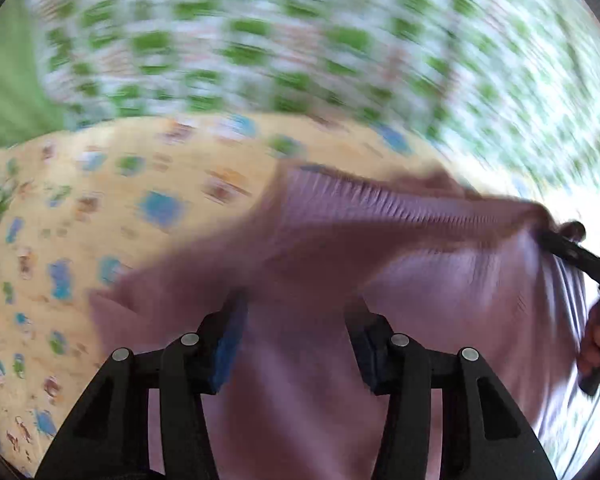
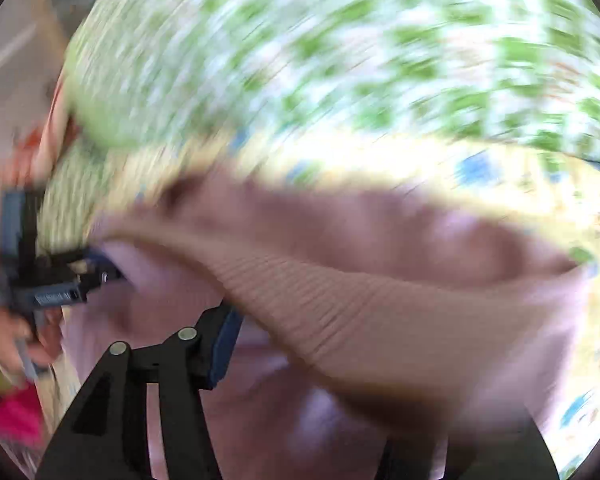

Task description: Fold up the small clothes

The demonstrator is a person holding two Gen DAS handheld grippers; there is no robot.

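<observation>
The pictures are blurry. A pink ribbed garment (image 1: 380, 248) hangs stretched between the two tongs, above a yellow cloth (image 1: 120, 208) with little blue and green pictures. Behind that lies a green and white checked sheet (image 1: 260, 40).

In the left wrist view, the garment's ribbed edge runs from the middle of the frame to the right edge. The left tongs (image 1: 296, 320) are partly open with pink cloth between and over the fingers. The right tongs (image 1: 548, 236) pinch the garment's corner at the right.

In the right wrist view, the garment (image 2: 380, 280) covers the right tongs' right finger.
</observation>
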